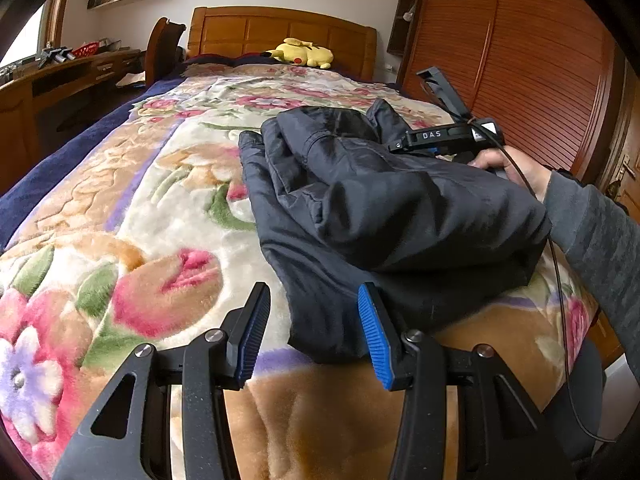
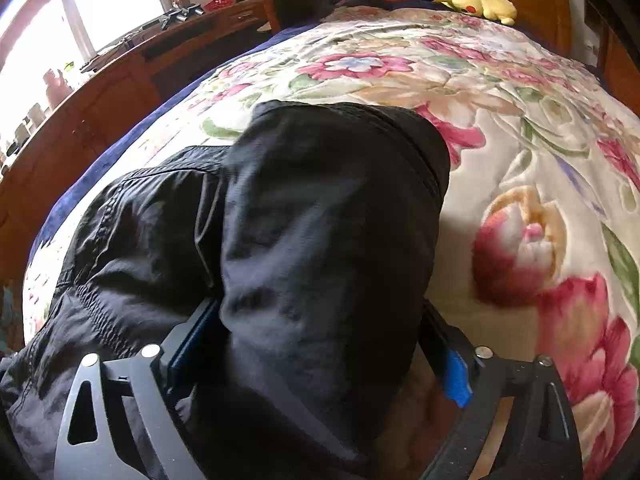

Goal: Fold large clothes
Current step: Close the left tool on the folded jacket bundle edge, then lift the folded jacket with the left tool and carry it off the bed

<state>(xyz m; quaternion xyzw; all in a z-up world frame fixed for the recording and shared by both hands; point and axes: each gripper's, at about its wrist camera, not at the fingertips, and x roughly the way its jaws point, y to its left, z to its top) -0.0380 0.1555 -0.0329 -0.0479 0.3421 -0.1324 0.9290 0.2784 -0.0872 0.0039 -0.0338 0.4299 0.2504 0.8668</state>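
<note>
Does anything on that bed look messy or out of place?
Only the dark jacket: it lies bunched and creased on the floral blanket, not folded flat. The yellow plush toy sits tidily by the headboard.

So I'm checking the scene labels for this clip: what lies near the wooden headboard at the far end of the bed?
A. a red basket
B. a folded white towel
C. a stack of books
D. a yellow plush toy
D: a yellow plush toy with red cheeks lies on the floral blanket right in front of the headboard, beyond the dark jacket.
</note>
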